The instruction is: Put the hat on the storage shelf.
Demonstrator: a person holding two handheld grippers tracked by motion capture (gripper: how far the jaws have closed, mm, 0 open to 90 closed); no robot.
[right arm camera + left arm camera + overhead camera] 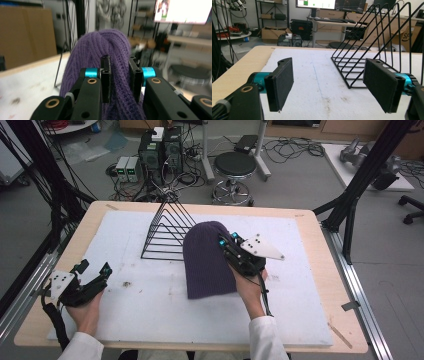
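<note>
white table mat [150,295], right hand-held gripper [120,77] clamped on purple beanie [207,260], left hand-held gripper [329,85] apart

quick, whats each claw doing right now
left claw: open, nothing between its jaws
right claw: closed on the purple knit beanie

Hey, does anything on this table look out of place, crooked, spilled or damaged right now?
Nothing is spilled or broken. The purple knit beanie is bunched where the right gripper pinches a fold of it. The black wire rack stands upright. The white mat has a few small dark smudges. The left gripper is open, holding nothing.
</note>
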